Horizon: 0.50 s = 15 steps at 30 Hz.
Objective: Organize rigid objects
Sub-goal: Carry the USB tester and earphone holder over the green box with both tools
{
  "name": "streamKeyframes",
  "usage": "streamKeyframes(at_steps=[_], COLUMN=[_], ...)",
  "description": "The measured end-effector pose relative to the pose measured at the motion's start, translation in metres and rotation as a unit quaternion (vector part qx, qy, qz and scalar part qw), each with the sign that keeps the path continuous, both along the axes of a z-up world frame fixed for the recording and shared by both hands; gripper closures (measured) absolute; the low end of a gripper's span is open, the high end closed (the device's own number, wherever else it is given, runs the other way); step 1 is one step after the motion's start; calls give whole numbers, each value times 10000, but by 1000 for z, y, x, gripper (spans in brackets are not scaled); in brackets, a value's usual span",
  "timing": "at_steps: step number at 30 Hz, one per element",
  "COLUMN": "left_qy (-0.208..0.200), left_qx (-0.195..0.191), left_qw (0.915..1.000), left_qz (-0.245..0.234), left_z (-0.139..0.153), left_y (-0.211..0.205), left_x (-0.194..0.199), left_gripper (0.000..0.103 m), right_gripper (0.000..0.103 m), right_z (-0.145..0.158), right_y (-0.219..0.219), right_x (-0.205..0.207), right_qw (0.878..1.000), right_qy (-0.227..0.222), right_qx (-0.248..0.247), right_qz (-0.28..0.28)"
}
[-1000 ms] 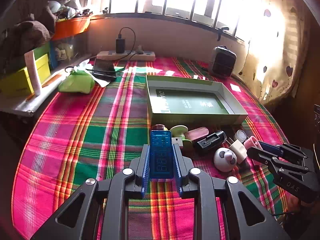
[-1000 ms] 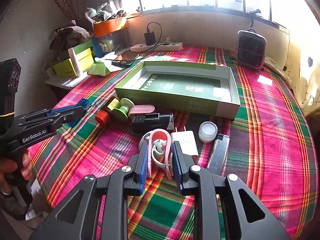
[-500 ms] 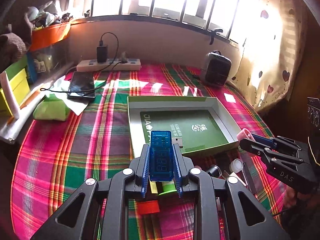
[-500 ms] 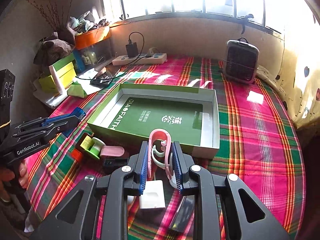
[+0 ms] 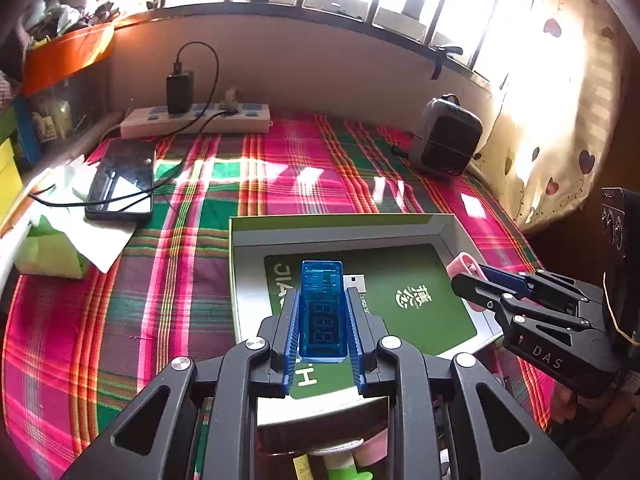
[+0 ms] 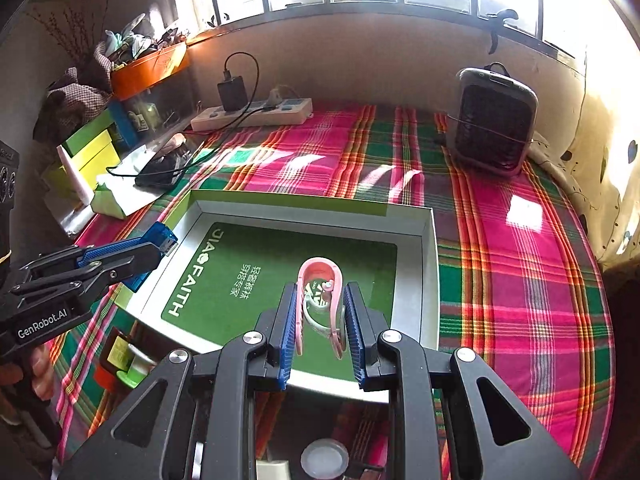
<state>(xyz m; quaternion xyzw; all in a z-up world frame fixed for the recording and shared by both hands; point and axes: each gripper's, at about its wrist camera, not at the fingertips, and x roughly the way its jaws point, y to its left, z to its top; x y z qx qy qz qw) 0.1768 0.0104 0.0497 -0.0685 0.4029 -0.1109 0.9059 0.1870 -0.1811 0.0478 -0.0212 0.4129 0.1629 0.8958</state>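
My left gripper (image 5: 322, 308) is shut on a blue USB meter (image 5: 322, 312) with a digit display, held above the left part of the green box (image 5: 352, 226). My right gripper (image 6: 320, 312) is shut on a pink clip (image 6: 320, 300), held above the middle of the same box (image 6: 304, 210). The right gripper also shows in the left wrist view (image 5: 472, 280), and the left gripper shows at the left of the right wrist view (image 6: 160, 246). The box floor bears a green card and holds nothing else that I can see.
Small items lie under the grippers in front of the box: a white round cap (image 6: 324, 458) and a green and red piece (image 6: 128, 368). A phone (image 5: 120, 180), a power strip (image 5: 196, 120) and a small heater (image 6: 494, 120) stand farther back on the plaid cloth.
Both grippers have moved forward and up from the pile of small items to over the green box, each carrying its object.
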Motion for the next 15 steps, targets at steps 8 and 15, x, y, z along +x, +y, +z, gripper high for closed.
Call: streamKeyframes(at_steps=[8,15], left_qy=[193,336], left_qx=[43,132], left_qw=[9998,9993], left_qz=[-9,-26], left_z=[-15,-28], left_y=[-4,-6], left_x=[30,42], left_gripper=[82,82], right_gripper=[79,79], right_z=[-15,-28], right_y=[13,21], right_x=[37,56], right_qw=[9996,9990], right_qy=[260,416], right_qx=[-46,-161], right_qz=[42,33])
